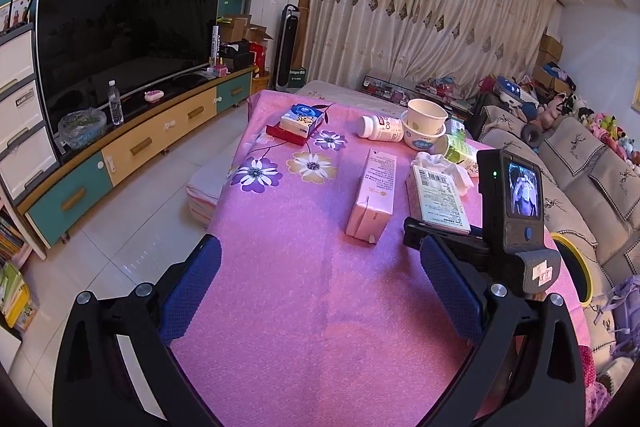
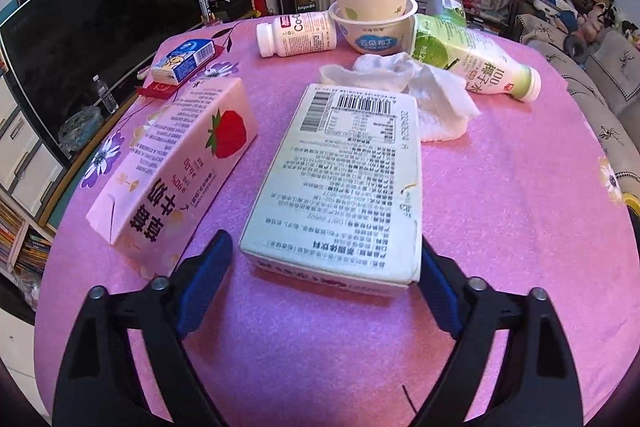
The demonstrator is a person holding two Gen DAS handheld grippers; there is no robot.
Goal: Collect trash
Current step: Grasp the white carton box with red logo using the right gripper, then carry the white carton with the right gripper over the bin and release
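Two cartons lie near table [image 2: 500,227] front edge: pale carton [image 2: 340,179] centre, pink strawberry carton [image 2: 172,167] just left. Your right gripper [image 2: 324,291] spread wide, straddling pale carton's near end, not clamping. Push forward so pads seat on long sides, then squeeze. Your left gripper [image 1: 320,291] spread, empty, over bare cloth.

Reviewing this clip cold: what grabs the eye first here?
The pink tablecloth strewn with trash dominates. Up close, the right gripper stands open around the near end of a pale carton lying flat, with a strawberry milk carton just left of it. Farther back lie stacked paper cups and a toppled green bottle.
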